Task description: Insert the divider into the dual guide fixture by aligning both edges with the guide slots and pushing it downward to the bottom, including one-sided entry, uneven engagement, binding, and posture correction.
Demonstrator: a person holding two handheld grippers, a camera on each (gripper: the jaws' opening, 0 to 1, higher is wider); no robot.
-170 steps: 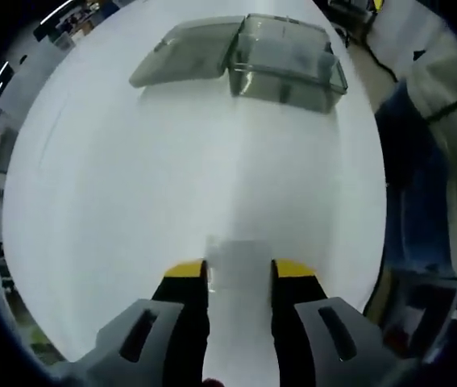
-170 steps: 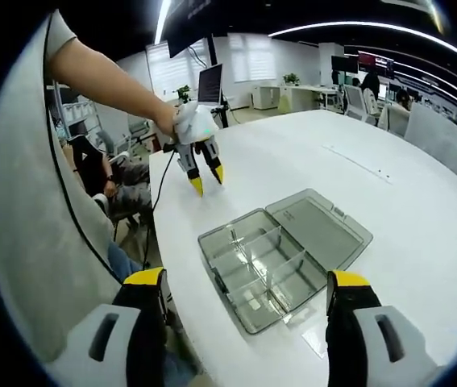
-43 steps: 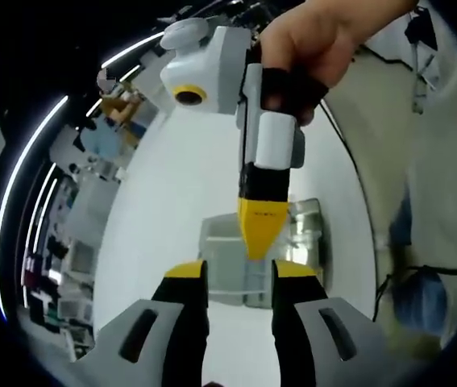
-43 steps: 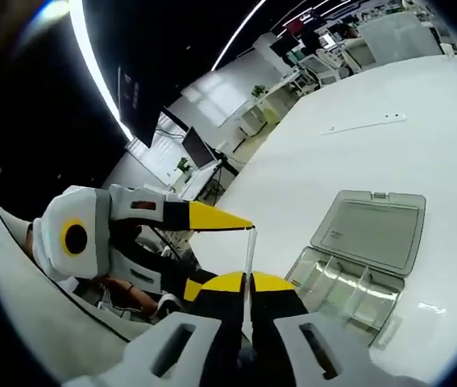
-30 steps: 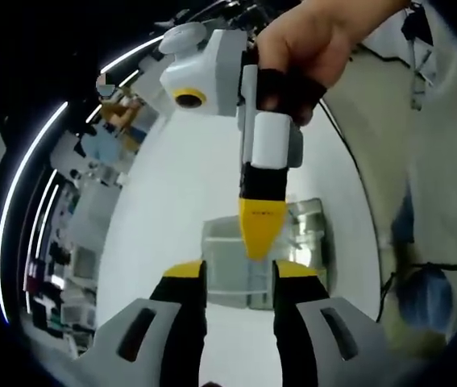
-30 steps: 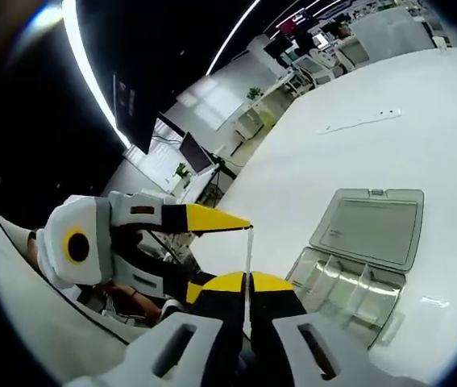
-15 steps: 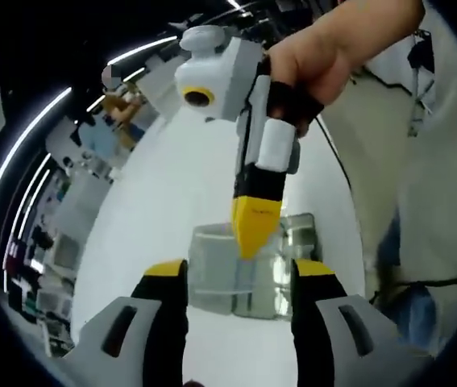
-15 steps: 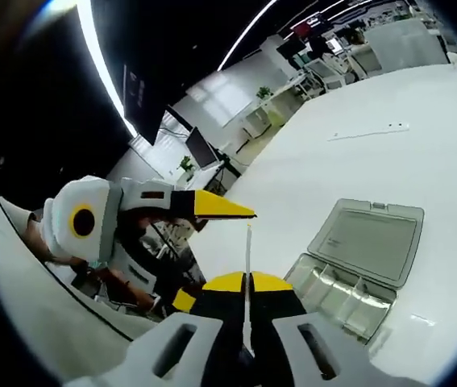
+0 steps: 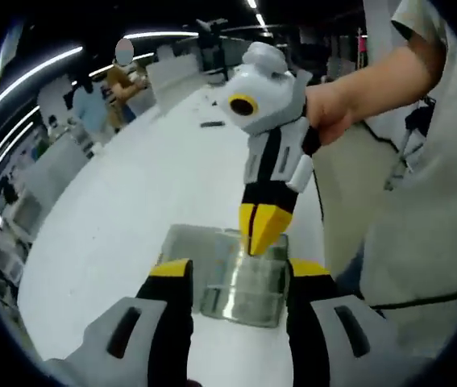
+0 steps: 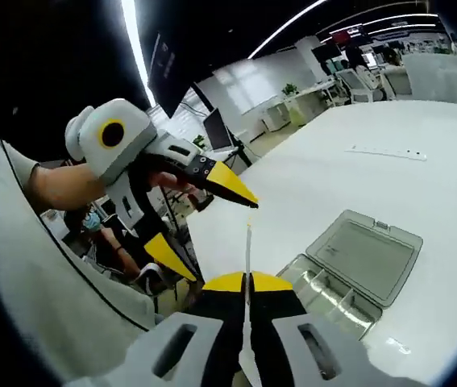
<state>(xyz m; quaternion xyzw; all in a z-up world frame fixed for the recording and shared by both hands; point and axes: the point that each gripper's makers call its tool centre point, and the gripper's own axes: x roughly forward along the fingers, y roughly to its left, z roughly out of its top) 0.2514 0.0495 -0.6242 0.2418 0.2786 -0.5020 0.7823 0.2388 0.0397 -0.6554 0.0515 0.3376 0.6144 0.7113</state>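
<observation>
My right gripper (image 10: 245, 280) is shut on a thin clear divider (image 10: 247, 246) that stands edge-on above its jaws. The clear compartment box (image 10: 325, 297) lies on the white table (image 10: 349, 185) to the lower right, its lid (image 10: 371, 262) folded open. My left gripper (image 10: 226, 240) is up at the left, open, its upper tip close to the divider's top end and apart from it. In the left gripper view, my left gripper (image 9: 240, 270) is open with nothing in it. The right gripper (image 9: 262, 234), held by a hand, points down over the box (image 9: 240, 292).
The table's near edge (image 9: 318, 218) runs beside a person in a grey shirt (image 9: 421, 201). A long flat strip (image 10: 389, 151) lies farther out on the table. Desks, chairs and monitors stand in the room behind.
My left gripper has opened, let go of the divider's top end and drawn back. The right gripper stays shut on the divider. Both views have tilted.
</observation>
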